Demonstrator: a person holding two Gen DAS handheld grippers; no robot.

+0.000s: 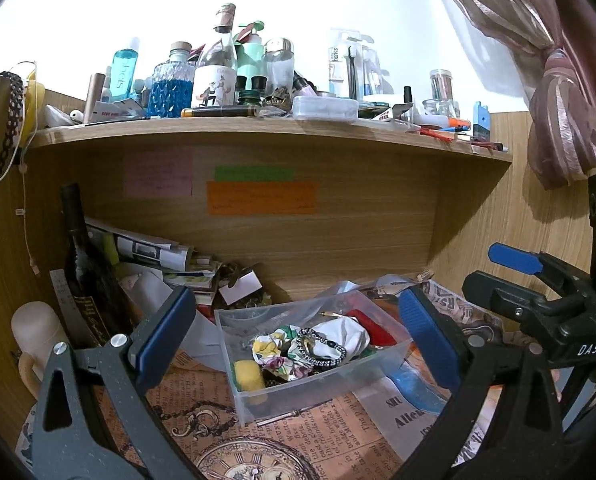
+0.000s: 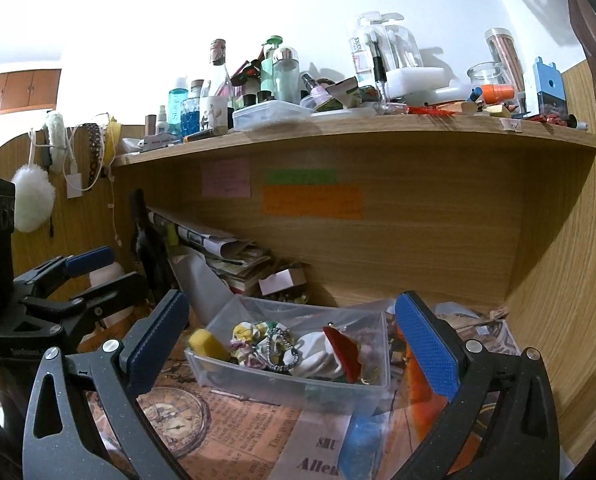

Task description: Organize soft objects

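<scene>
Left wrist view shows my left gripper (image 1: 298, 336) with its two ribbed blue pads spread wide, nothing between them, framing a clear plastic bin (image 1: 382, 364) that sits on the desk below the shelf. I see the same rectangular, thin-walled translucent bin (image 2: 201, 364) from the right wrist, where my right gripper (image 2: 293, 340) also stands apart and empty on either side of it.

Inside the bin the soft things are heaped together: one crumpled floral cloth (image 1: 275, 350) in yellow, green and pink, one wrinkled white cloth (image 1: 344, 334), one yellow sponge block (image 1: 249, 376) with a porous face at the near left corner, and one flat red piece (image 1: 372, 326) toward the right. One beaded bracelet (image 1: 324, 346), black and white, loops across the two cloths.

Under the bin lies printed vintage-style paper (image 1: 318, 420) with newspaper columns and a pocket-watch face; I can read "Alle" and "SHU" in bold on a paler sheet. One blue sponge-like slab (image 2: 360, 440) lies on it just in front of the bin.

On the wooden back panel I count three sticky notes (image 1: 261, 196): pink, green, orange, handwriting too faint to read. One dark wine bottle (image 1: 83, 264) leans at the left. The cluttered wooden shelf (image 1: 257, 130) above carries a blue bottle (image 1: 123, 74) with vertical lettering I cannot make out.
</scene>
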